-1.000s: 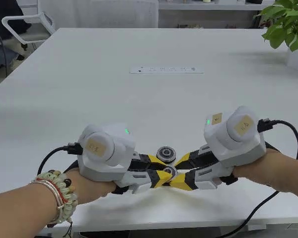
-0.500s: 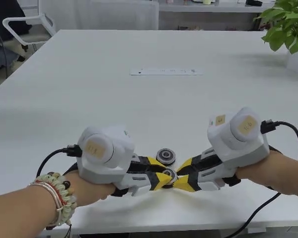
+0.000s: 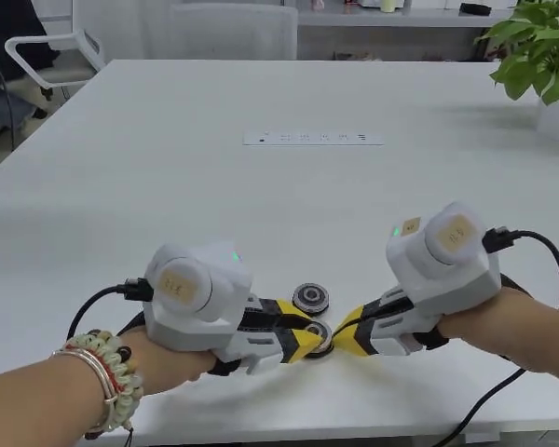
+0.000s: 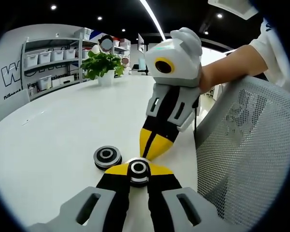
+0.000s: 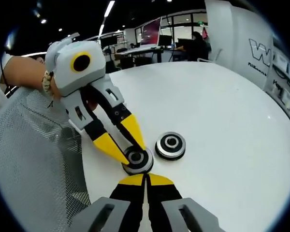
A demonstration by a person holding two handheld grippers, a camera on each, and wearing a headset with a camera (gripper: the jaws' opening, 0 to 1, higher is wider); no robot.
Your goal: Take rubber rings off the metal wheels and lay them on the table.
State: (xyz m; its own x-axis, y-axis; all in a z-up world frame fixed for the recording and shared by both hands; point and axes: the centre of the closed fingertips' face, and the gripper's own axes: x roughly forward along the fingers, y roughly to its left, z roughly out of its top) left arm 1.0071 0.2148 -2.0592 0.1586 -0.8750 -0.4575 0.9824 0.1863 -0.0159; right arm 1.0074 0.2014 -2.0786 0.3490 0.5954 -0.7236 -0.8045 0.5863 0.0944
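Left claw (image 4: 138,168) pinches a round, black-ringed metal wheel (image 5: 137,159).

A loose wheel (image 3: 310,297) obstructs the near edge; bare table (image 3: 168,186) stretches open beyond it.

White left gripper (image 3: 309,335) and right gripper (image 3: 343,337) have yellow-tipped black jaws.

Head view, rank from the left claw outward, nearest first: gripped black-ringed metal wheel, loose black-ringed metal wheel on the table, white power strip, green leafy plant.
From the left claw:
1. gripped black-ringed metal wheel, between its tips.
2. loose black-ringed metal wheel, lying just beyond on the white table.
3. white power strip, mid-table.
4. green leafy plant, far right corner.
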